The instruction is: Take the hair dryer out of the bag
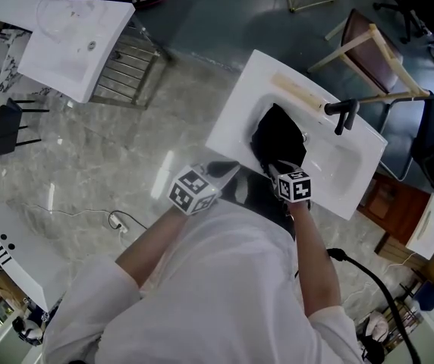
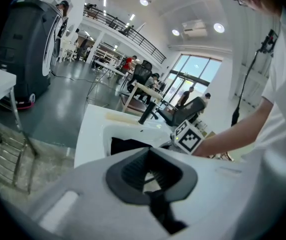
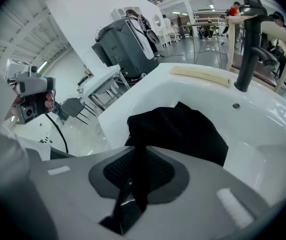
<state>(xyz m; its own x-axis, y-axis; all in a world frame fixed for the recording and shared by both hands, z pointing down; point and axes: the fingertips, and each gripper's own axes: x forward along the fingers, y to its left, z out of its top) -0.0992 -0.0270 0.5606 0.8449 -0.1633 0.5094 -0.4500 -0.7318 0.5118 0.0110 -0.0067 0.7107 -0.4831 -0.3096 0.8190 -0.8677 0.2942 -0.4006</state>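
A black bag [image 1: 278,139] lies crumpled in the basin of a white sink [image 1: 331,173]; no hair dryer shows. My right gripper [image 1: 278,169] hangs over the bag's near edge. In the right gripper view, a strip of the bag [image 3: 183,129] rises between the pads, and my right gripper [image 3: 138,171] is shut on it. My left gripper [image 1: 228,171] is at the sink's near left edge, jaws shut. In the left gripper view, my left gripper [image 2: 150,176] has a dark strip in its gap that I cannot identify. Beyond it lies the bag [image 2: 125,146].
A black faucet [image 1: 344,112] stands on the sink's far rim beside a pale wooden strip [image 1: 297,91]. A wooden chair [image 1: 384,59] is behind the sink. A second white sink unit [image 1: 73,36], a black stool [image 1: 4,127] and a floor cable [image 1: 118,220] are to the left.
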